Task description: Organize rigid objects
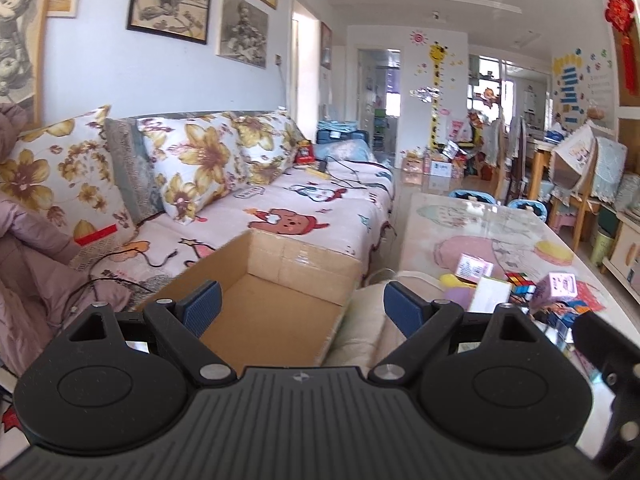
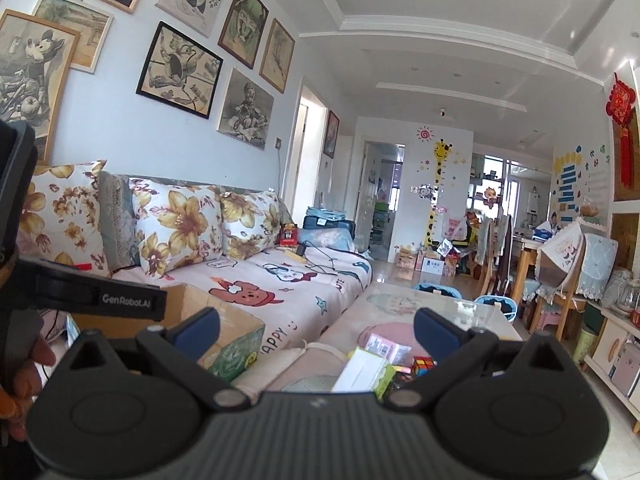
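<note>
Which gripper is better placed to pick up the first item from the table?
Probably the right gripper: it is open and points over the white box and the Rubik's cube. The left gripper, also open, faces the empty cardboard box, with the items to its right.

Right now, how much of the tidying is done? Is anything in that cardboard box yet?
Nothing looks done: what shows of the cardboard box on the sofa is bare inside. Nothing is in hand either; the left gripper and right gripper are both open and hold nothing. Left to do: the puzzle cube, pink boxes and white box sit on the table.
</note>
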`<state>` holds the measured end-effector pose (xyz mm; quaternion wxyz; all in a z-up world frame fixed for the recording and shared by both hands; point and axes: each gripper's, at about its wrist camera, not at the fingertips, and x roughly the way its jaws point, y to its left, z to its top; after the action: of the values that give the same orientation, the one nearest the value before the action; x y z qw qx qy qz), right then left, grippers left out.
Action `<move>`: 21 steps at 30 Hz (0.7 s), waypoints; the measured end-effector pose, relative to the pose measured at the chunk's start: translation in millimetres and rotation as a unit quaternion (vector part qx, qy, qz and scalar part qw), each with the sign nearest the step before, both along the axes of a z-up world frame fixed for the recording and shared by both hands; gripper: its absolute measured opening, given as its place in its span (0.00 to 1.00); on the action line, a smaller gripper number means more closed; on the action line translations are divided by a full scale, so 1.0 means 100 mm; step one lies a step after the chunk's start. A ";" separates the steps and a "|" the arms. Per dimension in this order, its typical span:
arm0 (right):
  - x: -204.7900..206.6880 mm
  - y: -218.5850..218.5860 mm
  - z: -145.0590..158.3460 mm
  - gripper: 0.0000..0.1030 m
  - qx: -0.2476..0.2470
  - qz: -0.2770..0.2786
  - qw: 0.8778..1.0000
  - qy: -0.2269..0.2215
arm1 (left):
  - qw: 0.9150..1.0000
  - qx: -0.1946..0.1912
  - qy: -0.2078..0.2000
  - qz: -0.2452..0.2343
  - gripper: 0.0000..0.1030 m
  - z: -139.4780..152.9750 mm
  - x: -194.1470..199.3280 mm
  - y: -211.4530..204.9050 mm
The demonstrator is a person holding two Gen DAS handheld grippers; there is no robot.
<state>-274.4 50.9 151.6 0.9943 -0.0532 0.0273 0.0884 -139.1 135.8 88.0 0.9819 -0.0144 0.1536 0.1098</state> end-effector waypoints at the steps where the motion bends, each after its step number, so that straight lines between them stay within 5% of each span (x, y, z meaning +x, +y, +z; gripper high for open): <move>1: 0.02 -0.04 -0.04 0.99 -0.001 -0.005 1.000 0.002 | 1.000 0.002 0.004 -0.009 1.00 -0.01 0.00 -0.04; 10: 0.42 -0.58 -0.33 0.99 0.032 -0.077 0.994 0.073 | 0.994 0.048 0.032 -0.092 1.00 -0.13 0.11 -0.34; 21: 0.95 -1.36 -0.91 0.99 0.032 -0.170 0.972 0.159 | 0.975 0.103 0.068 -0.183 1.00 -0.47 0.51 -0.77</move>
<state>-179.7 -84.9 60.8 0.9789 -0.0011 0.1908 -0.0735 -87.7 58.4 40.6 0.9689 0.1226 0.2077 -0.0561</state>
